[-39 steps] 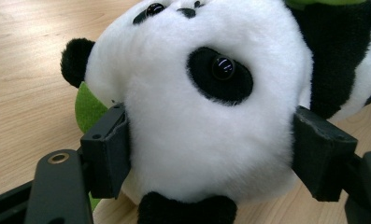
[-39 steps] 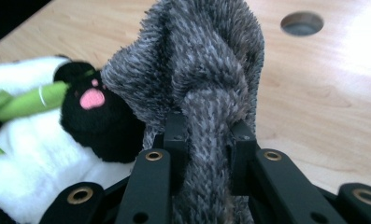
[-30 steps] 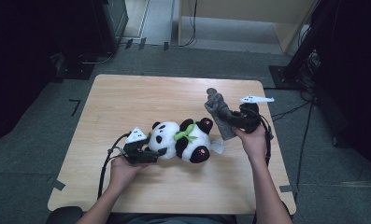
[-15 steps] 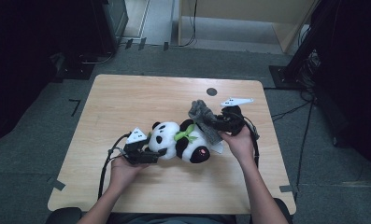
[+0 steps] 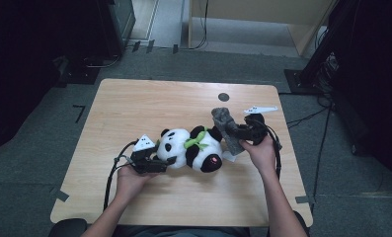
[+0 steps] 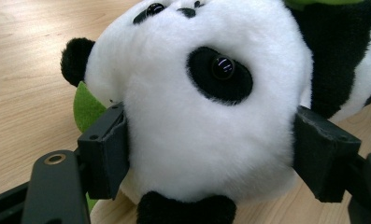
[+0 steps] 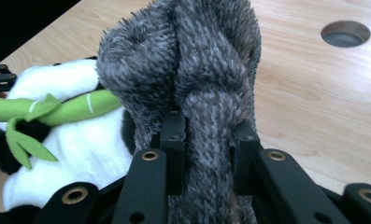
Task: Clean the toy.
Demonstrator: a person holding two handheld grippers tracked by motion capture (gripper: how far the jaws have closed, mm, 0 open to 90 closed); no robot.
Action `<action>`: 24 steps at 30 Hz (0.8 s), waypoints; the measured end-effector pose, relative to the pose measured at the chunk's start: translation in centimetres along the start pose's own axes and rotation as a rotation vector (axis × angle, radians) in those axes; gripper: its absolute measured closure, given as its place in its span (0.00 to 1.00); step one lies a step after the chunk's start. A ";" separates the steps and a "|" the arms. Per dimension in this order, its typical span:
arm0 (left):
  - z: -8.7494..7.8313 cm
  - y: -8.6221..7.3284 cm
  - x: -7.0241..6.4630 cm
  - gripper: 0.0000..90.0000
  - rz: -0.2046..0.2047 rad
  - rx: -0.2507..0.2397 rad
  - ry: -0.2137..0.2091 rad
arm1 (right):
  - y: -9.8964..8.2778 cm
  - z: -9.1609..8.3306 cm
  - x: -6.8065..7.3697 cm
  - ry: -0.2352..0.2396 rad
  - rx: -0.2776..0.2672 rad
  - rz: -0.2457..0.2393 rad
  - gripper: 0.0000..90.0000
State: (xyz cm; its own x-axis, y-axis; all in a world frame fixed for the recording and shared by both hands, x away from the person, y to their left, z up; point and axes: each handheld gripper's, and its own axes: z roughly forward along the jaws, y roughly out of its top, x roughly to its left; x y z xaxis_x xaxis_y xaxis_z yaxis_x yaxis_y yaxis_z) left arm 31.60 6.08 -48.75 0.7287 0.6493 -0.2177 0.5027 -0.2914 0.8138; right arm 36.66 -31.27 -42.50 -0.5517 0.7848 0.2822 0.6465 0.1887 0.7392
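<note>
A pale wooden table (image 5: pixel 134 113) carries the whole scene, with one round dark hole (image 5: pixel 223 97) near its far edge. On it lies one plush panda (image 5: pixel 191 148), on its side, long axis running left to right across the table: head to the left, black feet to the right, a green felt bamboo sprig (image 5: pixel 195 141) across its chest.

My left gripper (image 5: pixel 151 163) sits at the panda's head end, jaws spread wide and pressed against both cheeks of the white head (image 6: pixel 206 116); in the left gripper view the black pads (image 6: pixel 106 149) dent the fur on either side, so I read that as a firm hold pinning the toy in place.

My right gripper (image 5: pixel 243 132) comes in from the right and far side, jaws nearly closed on one grey fuzzy sock-like cloth (image 7: pixel 192 79), which stands bunched above the pads (image 7: pixel 174 135) in the right gripper view. The cloth hangs just beyond the panda's foot end, touching or nearly touching its black hindquarters; I cannot tell which.

The coming move, as I judge it, turns on that gap: the panda's feet lie left and slightly nearer of the cloth, so the right hand is the nearer one to bring the cloth along the toy's axis.

Count: one panda, one cloth, two grippers, one hole.
</note>
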 end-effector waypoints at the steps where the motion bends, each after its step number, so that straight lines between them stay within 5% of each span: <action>1: 0.0 0.0 0.0 0.25 0.000 0.000 0.000 | -0.1 0.0 -0.1 0.002 -0.002 0.002 0.82; 6: 0.0 0.0 0.0 0.25 0.000 0.000 -0.001 | -0.4 0.0 -0.6 -0.002 0.001 0.020 0.83; 13: 0.0 0.1 0.0 0.25 0.003 0.005 -0.002 | -0.7 -1.1 -1.5 -0.083 0.003 0.028 0.83; 16: 0.0 0.1 0.0 0.25 0.003 0.006 -0.002 | -0.3 -1.8 -1.2 -0.083 -0.021 0.023 0.83; 24: 0.0 0.1 0.0 0.25 0.002 0.006 0.000 | 2.2 -3.8 3.7 -0.003 -0.129 -0.098 0.83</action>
State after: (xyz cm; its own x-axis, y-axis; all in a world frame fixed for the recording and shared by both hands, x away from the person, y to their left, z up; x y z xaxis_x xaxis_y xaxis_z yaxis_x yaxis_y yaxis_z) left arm 31.69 6.03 -48.68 0.7297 0.6487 -0.2162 0.5041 -0.2967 0.8111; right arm 34.01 -30.17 -37.54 -0.6070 0.7683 0.2030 0.5164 0.1871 0.8357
